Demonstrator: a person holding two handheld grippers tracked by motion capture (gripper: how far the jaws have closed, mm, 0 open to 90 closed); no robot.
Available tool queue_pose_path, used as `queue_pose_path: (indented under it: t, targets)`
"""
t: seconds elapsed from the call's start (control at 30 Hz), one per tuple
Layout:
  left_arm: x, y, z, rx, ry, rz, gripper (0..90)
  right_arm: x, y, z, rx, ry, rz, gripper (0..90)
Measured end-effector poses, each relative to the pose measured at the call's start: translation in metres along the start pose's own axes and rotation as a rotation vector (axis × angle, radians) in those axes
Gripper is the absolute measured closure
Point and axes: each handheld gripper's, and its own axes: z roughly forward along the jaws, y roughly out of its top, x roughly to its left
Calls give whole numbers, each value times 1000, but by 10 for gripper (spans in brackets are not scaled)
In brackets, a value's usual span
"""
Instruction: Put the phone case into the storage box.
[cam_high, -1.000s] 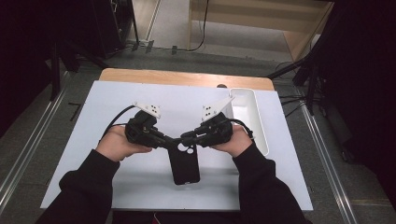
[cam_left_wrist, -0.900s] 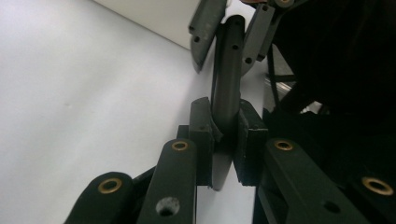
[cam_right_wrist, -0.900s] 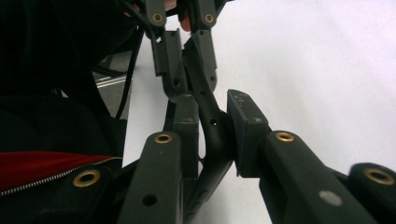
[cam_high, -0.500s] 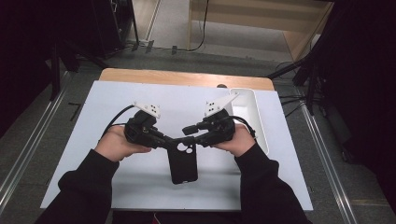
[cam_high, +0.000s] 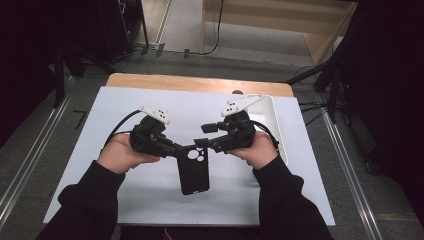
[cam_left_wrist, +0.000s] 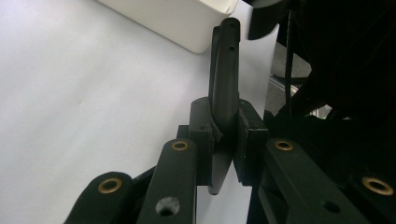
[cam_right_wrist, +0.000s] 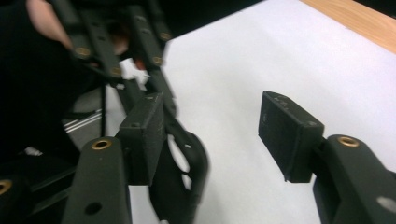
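Note:
A black phone case (cam_high: 194, 172) hangs over the white table top (cam_high: 90, 130), and my left gripper (cam_high: 186, 150) is shut on its upper edge. In the left gripper view the pads (cam_left_wrist: 201, 135) pinch the case (cam_left_wrist: 224, 70), which stands edge-on. My right gripper (cam_high: 204, 136) sits just right of the case's top with its jaws apart; they have just been opening. In the right gripper view, the right gripper (cam_right_wrist: 217, 135) has the case (cam_right_wrist: 187, 172) beside its left pad (cam_right_wrist: 142, 135). The other pad stands well away from the case.
A white bin (cam_high: 272, 122) stands at the table's right side, behind the right hand; it is also in the left gripper view (cam_left_wrist: 177, 21). A wooden strip (cam_high: 200, 82) runs along the far edge. Cables and dark stands crowd the floor beyond.
The right gripper's jaws have spread apart and let go of the case's top, and that hand has lifted a little. The left gripper keeps its hold, unmoved.

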Motion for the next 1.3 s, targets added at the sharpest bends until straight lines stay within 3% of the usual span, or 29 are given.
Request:
queue_pose_path:
  t: [0.27, 0.57, 0.83, 1.03, 1.07, 1.3]
  targets:
    - [-3, 1, -5, 7, 33, -23, 793, -9, -6, -1, -33, -81, 74, 348]
    - [-6, 2, -14, -1, 60, -38, 792, -15, -16, -5, -72, -167, 87, 258]
    - [-8, 3, -24, -23, 91, -41, 792, -16, -23, -3, -61, -191, 94, 183]
    - [-8, 3, -28, -36, 93, -61, 792, -19, -33, -1, -43, -206, 119, 59]
    - [-8, 3, -29, -35, 100, -63, 792, -20, -36, 0, -45, -238, 129, 0]
    - [-6, 2, -34, -52, 117, -88, 791, -17, -47, 4, -50, -232, 147, 0]
